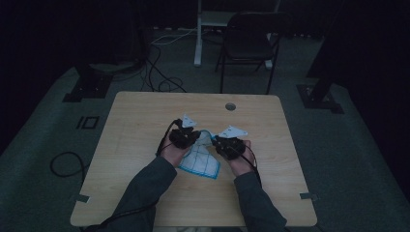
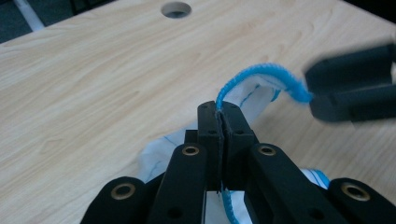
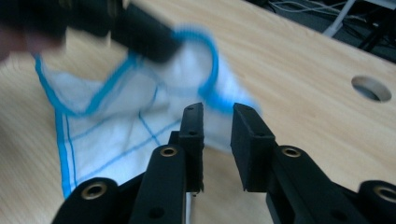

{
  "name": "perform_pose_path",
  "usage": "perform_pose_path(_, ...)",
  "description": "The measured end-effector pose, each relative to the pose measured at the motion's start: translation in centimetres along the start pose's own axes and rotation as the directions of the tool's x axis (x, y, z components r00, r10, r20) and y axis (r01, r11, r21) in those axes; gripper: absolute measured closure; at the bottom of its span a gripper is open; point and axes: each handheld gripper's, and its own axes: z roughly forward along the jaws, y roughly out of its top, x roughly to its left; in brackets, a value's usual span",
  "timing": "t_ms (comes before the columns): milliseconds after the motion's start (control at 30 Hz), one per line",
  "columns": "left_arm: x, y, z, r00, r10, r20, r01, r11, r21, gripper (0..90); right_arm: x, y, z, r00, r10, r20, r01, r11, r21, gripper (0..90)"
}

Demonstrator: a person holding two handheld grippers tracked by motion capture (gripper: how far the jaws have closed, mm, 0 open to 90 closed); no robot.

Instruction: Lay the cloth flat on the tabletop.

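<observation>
A white cloth (image 1: pixel 200 163) with a blue hem and thin blue grid lines lies crumpled on the wooden table (image 1: pixel 140 116), between my two hands. My left gripper (image 2: pixel 219 109) is shut on the blue hem, which arches up from its tips across to the right gripper (image 2: pixel 322 95). In the high view the left gripper (image 1: pixel 197 138) and the right gripper (image 1: pixel 214 141) sit close together over the cloth's far end. My right gripper (image 3: pixel 217 114) stands open, its jaws a finger-width apart, with the cloth (image 3: pixel 116 130) just beyond the tips. The left gripper (image 3: pixel 140 32) is blurred there, lifting the hem.
A round cable hole (image 1: pixel 230 106) is in the table's far side, also the hole (image 2: pixel 176 8) ahead of the left gripper. A dark folding chair (image 1: pixel 249 43) and loose cables (image 1: pixel 159 72) are on the floor behind the table.
</observation>
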Motion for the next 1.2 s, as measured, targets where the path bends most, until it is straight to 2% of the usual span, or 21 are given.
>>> perform_pose_path(100,0.6,0.2,-0.3,0.9998,-0.018,-0.008,0.018,0.9998,-0.01,88.8,0.4,-1.3,0.3,0.9999,0.009,-0.009,-0.009,1.0,0.026,75.1)
perform_pose_path(233,1.4,0.4,-0.8,0.9991,-0.037,-0.02,0.037,0.999,-0.024,88.8,0.8,-2.9,1.8,0.9997,0.015,-0.022,-0.013,0.996,0.086,72.7)
perform_pose_path(367,2.3,0.6,-1.2,0.9976,-0.061,-0.031,0.06,0.9975,-0.037,88.8,0.9,-3.9,3.1,0.9985,0.044,-0.033,-0.039,0.988,0.148,70.1)
perform_pose_path(433,2.5,0.6,-1.3,0.9973,-0.065,-0.033,0.064,0.9971,-0.04,88.8,0.9,-4.1,3.3,0.9981,0.048,-0.037,-0.042,0.986,0.158,69.1)
perform_pose_path(500,3.3,0.7,-1.7,0.9957,-0.083,-0.042,0.081,0.9955,-0.049,88.9,0.8,-4.6,4.0,0.9948,0.079,-0.064,-0.065,0.979,0.194,68.3)
perform_pose_path(600,4.0,0.7,-2.0,0.9939,-0.097,-0.052,0.094,0.9942,-0.052,88.9,0.7,-4.8,4.1,0.9915,0.088,-0.096,-0.067,0.977,0.203,79.1)
perform_pose_path(700,4.7,0.5,-2.2,0.9918,-0.111,-0.064,0.107,0.9927,-0.054,88.9,0.7,-4.6,4.0,0.9927,0.072,-0.097,-0.05,0.977,0.209,87.1)
perform_pose_path(833,5.6,0.3,-2.5,0.989,-0.125,-0.078,0.121,0.991,-0.057,88.9,0.6,-4.5,3.6,0.9957,0.058,-0.072,-0.042,0.977,0.208,88.0)
perform_pose_path(1000,6.9,-0.2,-2.9,0.9835,-0.153,-0.097,0.148,0.9875,-0.055,89.0,-0.5,-4.4,2.6,0.9967,0.072,-0.037,-0.064,0.98,0.188,88.1)
perform_pose_path(1200,8.8,-2.3,-2.9,0.9703,-0.208,-0.123,0.206,0.9781,-0.029,88.9,-1.4,-4.4,1.0,0.9961,0.085,-0.024,-0.08,0.983,0.165,88.2)
